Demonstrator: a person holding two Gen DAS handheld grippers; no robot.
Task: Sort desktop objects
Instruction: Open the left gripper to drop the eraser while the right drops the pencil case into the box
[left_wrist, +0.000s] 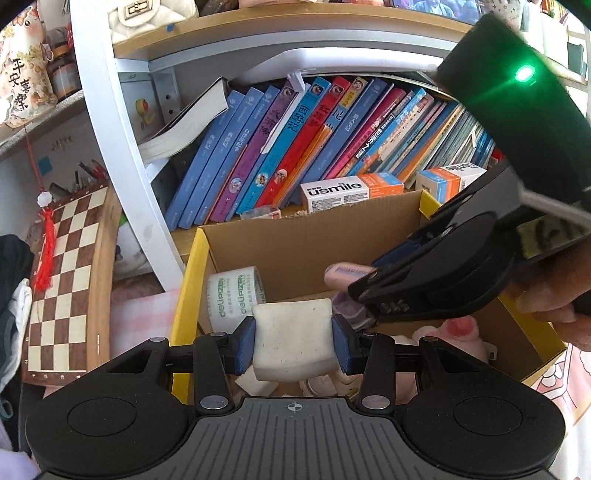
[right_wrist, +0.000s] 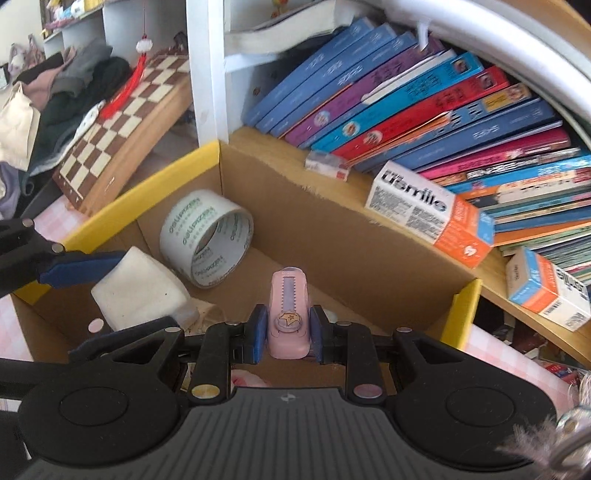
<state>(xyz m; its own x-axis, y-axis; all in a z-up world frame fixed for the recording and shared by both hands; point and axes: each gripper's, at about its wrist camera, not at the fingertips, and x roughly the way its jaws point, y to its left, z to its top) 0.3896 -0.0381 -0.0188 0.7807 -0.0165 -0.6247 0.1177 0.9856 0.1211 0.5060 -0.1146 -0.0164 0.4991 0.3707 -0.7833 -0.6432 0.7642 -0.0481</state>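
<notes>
The left hand-held gripper (left_wrist: 293, 341) is pinching a white foam block (left_wrist: 293, 339) between its two blue pads, and it is holding the block over the open cardboard box (left_wrist: 295, 236) with yellow edges that is standing on the desk. The right hand-held gripper (right_wrist: 284, 330) is pressed together on a small pink utility cutter (right_wrist: 288, 314), whose ridged slider is pointing forward, away from the camera, and this one is also hanging above the inside of the box. Ahead of both hand-held grippers and a little to the left, a roll of packing tape (right_wrist: 207, 240) is already lying in the far corner of the box, and below the left hand-held gripper some pale and pink small things are lying on the bottom, too unclear to name. Beyond the box, a row of leaning books (left_wrist: 295, 147) and a toothpaste carton (left_wrist: 343, 192) are standing on the shelf. The two tools are working very near to each other: the right one is crossing just in front and to the right of the left one. I think the main risk is a collision between them if both are lowering together, which could knock the block or the cutter out of the pads. The soft block could also bounce off the things below, and the cutter, if released from high, could fall outside the near wall.
</notes>
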